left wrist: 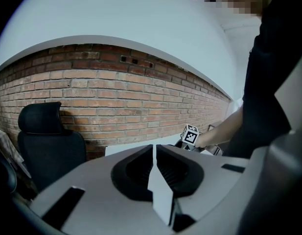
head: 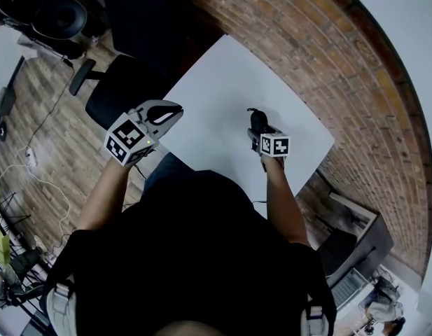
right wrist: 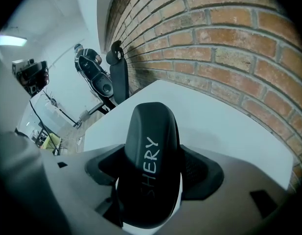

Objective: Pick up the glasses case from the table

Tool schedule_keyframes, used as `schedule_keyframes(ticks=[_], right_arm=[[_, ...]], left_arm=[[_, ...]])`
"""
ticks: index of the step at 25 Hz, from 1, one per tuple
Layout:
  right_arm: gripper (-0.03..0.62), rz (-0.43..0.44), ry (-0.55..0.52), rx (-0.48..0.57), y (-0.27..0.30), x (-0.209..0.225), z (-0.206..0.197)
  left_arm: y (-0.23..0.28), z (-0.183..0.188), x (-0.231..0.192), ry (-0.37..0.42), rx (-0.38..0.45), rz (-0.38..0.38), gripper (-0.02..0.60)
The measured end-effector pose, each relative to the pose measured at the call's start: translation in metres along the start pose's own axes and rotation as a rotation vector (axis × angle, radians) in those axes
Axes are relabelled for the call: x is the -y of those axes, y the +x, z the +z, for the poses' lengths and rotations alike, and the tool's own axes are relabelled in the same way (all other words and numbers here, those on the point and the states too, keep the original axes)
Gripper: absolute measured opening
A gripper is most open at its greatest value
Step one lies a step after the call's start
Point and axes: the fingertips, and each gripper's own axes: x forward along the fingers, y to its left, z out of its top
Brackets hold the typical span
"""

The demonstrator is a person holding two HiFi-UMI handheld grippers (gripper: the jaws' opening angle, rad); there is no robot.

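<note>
**Glasses Case in the Right Gripper's Hold Over a White Table**

The right gripper is clamping its jaws on either side of the black glasses case, which is standing lengthwise between them and jutting out past their tips, pale lettering showing along its top. The case is sitting over the middle of the white table. From the head view it is looking clear of the surface, though that angle is too steep to be sure. The left gripper is carrying nothing. Its jaws are pressed together, and it is hovering near the table's left edge, well apart from the case.

The hold is looking like the weak point. The shell is smooth and rounded, and the jaws are meeting it on curved flanks, so any easing of pressure or a quick swing is likely to let it slide forward or roll between the pads. Much of its length is hanging beyond the jaws, which is giving it leverage to tip nose-down. Squeezing harder is carrying its own risk, since a hinged case may pop or flex.

The tabletop is plain and matte, and it is offering a flat landing if the case drops. A curved brick wall is running close behind the table's far side. A black office chair is standing by the left edge on a wooden floor, where loose cables are trailing.
</note>
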Motion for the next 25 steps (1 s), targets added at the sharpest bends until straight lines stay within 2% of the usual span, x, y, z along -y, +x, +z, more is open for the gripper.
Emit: schedule_keyframes(ticks=[13,20,25], right_arm=[[0.342,0.049,0.008,0.113,-0.052,-0.025,0.013],[0.342,0.069,-0.028,0.191,-0.086,-0.042,0.031],[0.342,0.082,-0.05,0.223,-0.108,-0.052,0.029]], left_arm=[[-0.023,0.01,0.028,0.036,0.028,0.022,0.028],[-0.03,0.014,0.042,0.049,0.044,0.023,0.028],[-0.033,0.014,0.057,0.056,0.047,0.021,0.027]])
